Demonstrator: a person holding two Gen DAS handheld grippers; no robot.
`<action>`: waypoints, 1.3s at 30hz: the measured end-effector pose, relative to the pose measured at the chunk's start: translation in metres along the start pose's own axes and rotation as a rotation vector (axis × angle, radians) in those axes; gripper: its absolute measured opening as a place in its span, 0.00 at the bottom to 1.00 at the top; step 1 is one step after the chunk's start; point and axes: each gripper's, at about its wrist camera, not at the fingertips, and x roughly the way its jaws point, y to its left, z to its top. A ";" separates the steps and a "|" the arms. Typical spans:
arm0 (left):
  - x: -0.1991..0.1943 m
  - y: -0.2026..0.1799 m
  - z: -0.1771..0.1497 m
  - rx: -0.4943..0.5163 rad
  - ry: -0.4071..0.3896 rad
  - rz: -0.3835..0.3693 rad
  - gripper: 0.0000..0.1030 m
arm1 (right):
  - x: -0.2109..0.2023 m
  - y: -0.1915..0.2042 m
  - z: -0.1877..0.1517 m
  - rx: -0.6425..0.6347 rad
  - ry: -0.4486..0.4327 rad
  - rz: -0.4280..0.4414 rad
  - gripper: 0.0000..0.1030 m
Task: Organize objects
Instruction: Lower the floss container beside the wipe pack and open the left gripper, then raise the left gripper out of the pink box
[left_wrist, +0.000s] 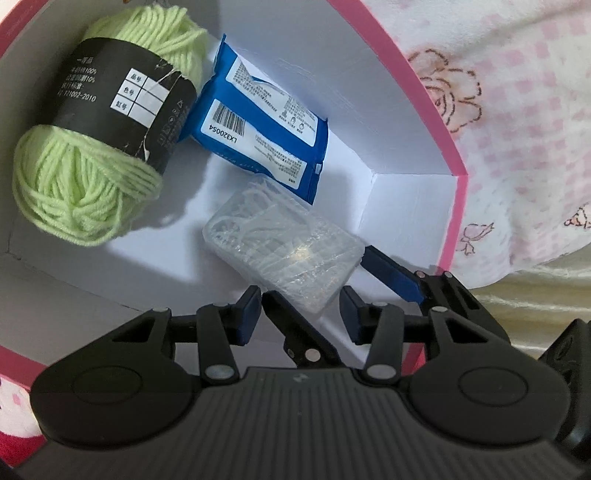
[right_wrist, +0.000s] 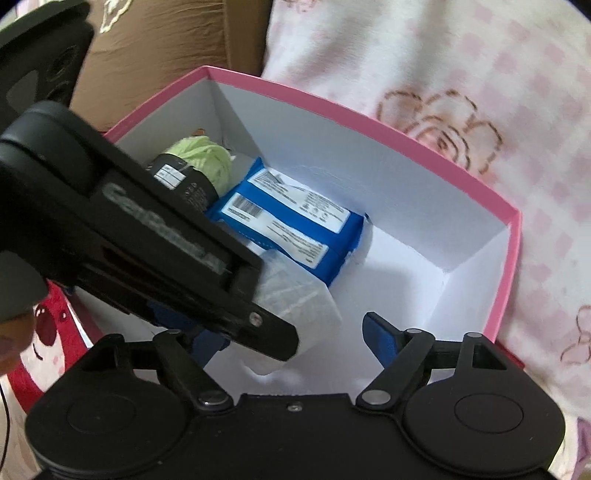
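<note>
We have the yarn ball (left_wrist: 88, 155), the blue packet (left_wrist: 258, 129) and the clear floss-pick case (left_wrist: 284, 254) inside the pink box (left_wrist: 428, 122), the left hand-held gripper (left_wrist: 303, 314) pinching that case's near end, the right hand-held gripper (right_wrist: 295, 338) spread empty, so release seems all that remains.

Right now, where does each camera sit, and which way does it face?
Left wrist: on the left hand-held gripper, facing down into the pink-rimmed white cardboard box; its own fingers show below.
Right wrist: on the right hand-held gripper, facing down into the box; the left one crosses its fingers.
Shared: light green yarn ball, blue plastic packet, clear plastic case.
</note>
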 end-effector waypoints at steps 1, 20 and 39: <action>-0.001 0.000 0.000 0.004 -0.001 0.002 0.43 | -0.001 -0.001 -0.001 -0.001 -0.004 0.002 0.81; -0.025 0.003 0.007 0.162 -0.088 0.094 0.41 | 0.009 -0.008 -0.003 0.087 0.087 -0.078 0.51; -0.066 -0.004 0.007 0.334 -0.254 0.172 0.41 | 0.027 0.035 -0.002 0.338 0.126 0.053 0.49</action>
